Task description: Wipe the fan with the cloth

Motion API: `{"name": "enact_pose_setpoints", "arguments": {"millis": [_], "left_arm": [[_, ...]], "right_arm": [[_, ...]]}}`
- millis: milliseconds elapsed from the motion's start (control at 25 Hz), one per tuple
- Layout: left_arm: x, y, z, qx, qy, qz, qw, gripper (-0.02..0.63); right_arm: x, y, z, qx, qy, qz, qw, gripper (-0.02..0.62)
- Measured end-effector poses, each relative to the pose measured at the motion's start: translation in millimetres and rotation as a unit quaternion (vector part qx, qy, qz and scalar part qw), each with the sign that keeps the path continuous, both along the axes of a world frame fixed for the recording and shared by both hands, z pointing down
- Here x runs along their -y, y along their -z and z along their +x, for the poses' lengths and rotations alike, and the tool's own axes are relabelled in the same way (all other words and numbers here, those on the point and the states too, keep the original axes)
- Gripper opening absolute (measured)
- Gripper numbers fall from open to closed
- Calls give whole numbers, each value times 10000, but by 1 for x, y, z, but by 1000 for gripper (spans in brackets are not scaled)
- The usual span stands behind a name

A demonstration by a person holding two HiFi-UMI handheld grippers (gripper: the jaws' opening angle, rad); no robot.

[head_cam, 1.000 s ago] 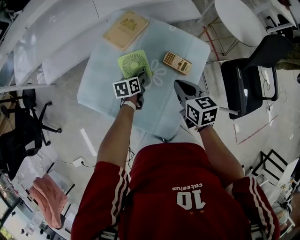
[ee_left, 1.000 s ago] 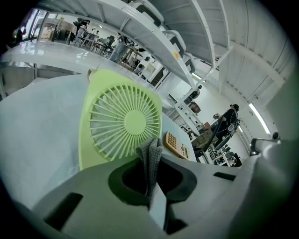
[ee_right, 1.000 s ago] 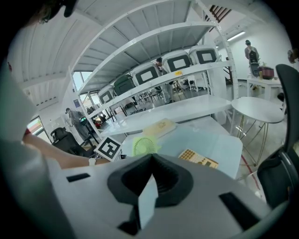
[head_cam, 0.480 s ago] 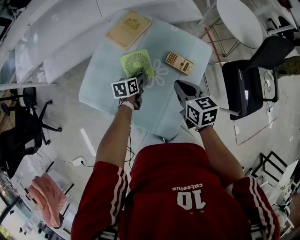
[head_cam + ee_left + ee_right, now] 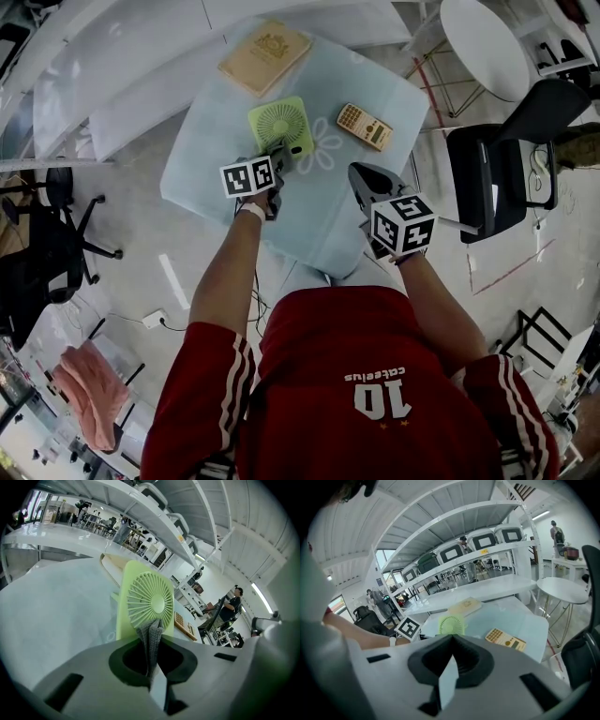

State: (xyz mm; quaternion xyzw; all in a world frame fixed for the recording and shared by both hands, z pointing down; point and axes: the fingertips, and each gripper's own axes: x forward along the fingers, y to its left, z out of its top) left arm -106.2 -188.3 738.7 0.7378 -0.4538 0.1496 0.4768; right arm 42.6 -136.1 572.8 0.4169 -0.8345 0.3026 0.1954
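Note:
A light green square fan (image 5: 281, 126) stands upright on the pale blue table (image 5: 216, 178); it also shows in the left gripper view (image 5: 146, 601) and the right gripper view (image 5: 451, 624). My left gripper (image 5: 277, 159) is shut on a grey cloth (image 5: 151, 639), whose folded end reaches the fan's lower front edge. My right gripper (image 5: 364, 176) hovers over the table's near right part, jaws closed together with nothing between them.
A tan book (image 5: 263, 54) lies at the table's far side and a gold calculator (image 5: 365, 126) to the fan's right. A black chair (image 5: 506, 159) stands at right, a round white table (image 5: 487, 37) beyond it, white shelving (image 5: 112, 66) at left.
My left gripper with the cloth has moved forward to the fan's lower edge. The right gripper has stayed put.

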Motion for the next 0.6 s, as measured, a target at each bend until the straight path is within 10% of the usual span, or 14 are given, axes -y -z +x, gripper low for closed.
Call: {"name": "enact_pose_setpoints", "arguments": {"millis": [600], "left_arm": [[-2, 4, -26, 88, 107, 42, 9999, 26]], "right_arm": [[-5, 4, -13, 8, 98, 30, 9999, 5]]}}
